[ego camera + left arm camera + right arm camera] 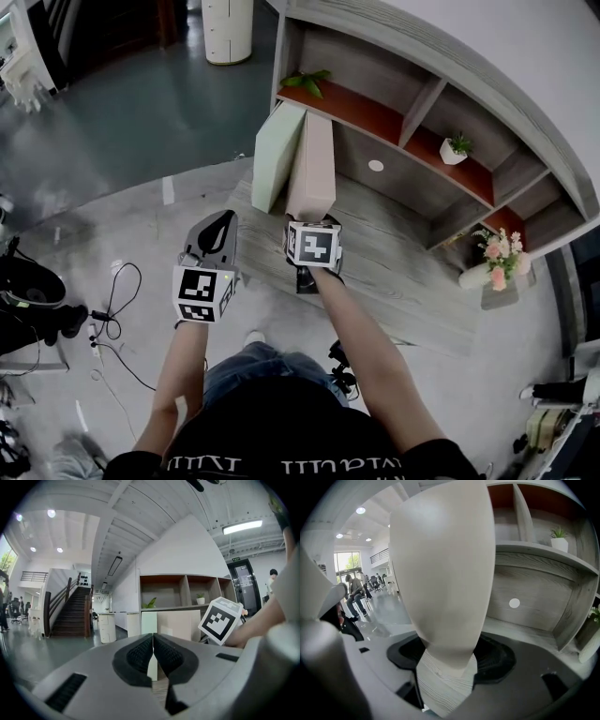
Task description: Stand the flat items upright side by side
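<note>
Between the widely spread jaws of the right gripper (447, 658) stood the beige board (443, 564), upright on the wooden ledge (394, 253). The pads pressed against its two faces near the bottom edge. Just left of that gripper the pale green board (275, 155) stood upright too, right beside the beige one. The left gripper (225, 220) hung short of both boards and pointed level toward them, its jaws pressed together on nothing. Each gripper's cube carried black-and-white square markers. The print across the person's shirt (281, 464) was too cropped to read.
</note>
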